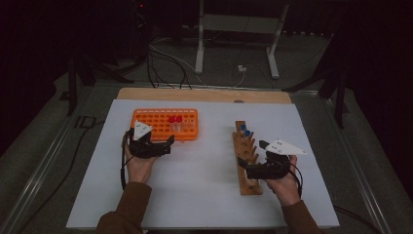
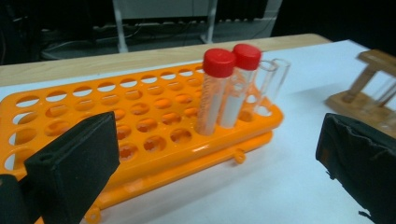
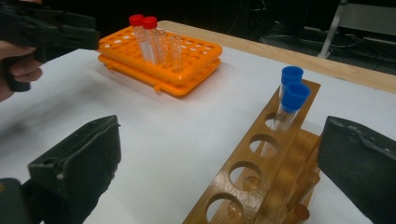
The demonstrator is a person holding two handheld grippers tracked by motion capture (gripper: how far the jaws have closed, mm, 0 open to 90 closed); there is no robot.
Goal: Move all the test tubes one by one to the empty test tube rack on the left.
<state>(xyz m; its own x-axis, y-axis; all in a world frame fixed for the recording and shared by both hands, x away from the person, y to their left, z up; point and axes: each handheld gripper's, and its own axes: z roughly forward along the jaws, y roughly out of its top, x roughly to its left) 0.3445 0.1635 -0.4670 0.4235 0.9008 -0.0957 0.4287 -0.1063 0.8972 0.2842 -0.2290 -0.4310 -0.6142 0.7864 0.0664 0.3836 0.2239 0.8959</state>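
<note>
White table (image 1: 195, 185), uncapped tubes (image 2: 273, 77) close-up.

This looks like a laboratory or research test room, dimly lit. On the white table top (image 1: 195, 180), an orange plastic tube rack (image 1: 165, 124) at about ten o'clock holds red-capped tubes (image 2: 223, 88), and a wooden tube rack (image 1: 246, 158) at about three o'clock holds blue-capped tubes (image 3: 290, 95). Beyond the table's wooden far edge (image 1: 204, 94), toward twelve o'clock, loose cables (image 1: 168, 61) trail over a grey floor past the white metal legs of a stand (image 1: 236, 39), with black equipment legs (image 1: 78, 73) in the dark at either side.
</note>
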